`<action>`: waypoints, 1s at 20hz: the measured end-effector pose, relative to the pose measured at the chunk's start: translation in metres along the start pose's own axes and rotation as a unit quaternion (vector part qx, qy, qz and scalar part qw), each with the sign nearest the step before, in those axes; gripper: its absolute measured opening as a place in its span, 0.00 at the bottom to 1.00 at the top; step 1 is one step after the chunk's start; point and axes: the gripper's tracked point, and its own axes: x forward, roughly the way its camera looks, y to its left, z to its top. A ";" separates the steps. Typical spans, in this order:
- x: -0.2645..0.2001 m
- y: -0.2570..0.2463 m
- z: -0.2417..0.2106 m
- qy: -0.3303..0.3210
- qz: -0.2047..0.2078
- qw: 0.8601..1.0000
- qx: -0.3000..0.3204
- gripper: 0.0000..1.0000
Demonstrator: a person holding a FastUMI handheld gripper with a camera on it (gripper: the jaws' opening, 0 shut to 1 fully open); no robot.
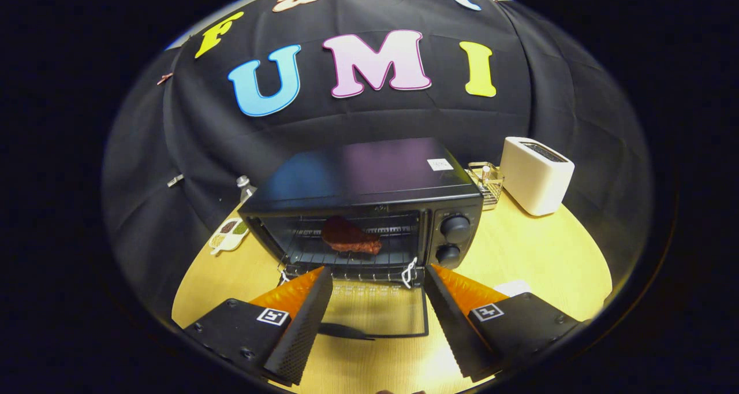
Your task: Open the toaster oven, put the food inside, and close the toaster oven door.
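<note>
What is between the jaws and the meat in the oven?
The open oven door, folded down flat between the open gripper and the meat on the rack, in the gripper view.

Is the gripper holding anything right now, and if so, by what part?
Nothing is held. The gripper is open, its fingers apart above the lowered oven door; the food lies on the rack inside the toaster oven.

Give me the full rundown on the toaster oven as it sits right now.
The toaster oven is a black, glossy box standing upright on the yellow wooden table, just beyond the gripper, whose open fingers touch nothing. Its glass door hangs folded down flat toward the gripper, its dark handle at the near edge. Inside, a reddish-brown piece of food lies on the wire rack. Two round knobs sit stacked on the right panel. A small white label is on the top.
</note>
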 end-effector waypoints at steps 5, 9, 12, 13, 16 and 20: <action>-0.016 0.035 -0.048 0.056 0.027 0.998 -0.012 0.98; -0.019 0.052 -0.089 0.110 0.035 0.993 -0.029 0.99; -0.012 0.056 -0.114 0.143 0.030 0.989 -0.033 0.99; -0.009 0.055 -0.121 0.153 0.028 0.987 -0.032 0.99; 0.004 0.054 -0.142 0.179 0.014 0.983 -0.035 0.99; 0.028 0.049 -0.159 0.207 -0.006 0.978 -0.036 0.99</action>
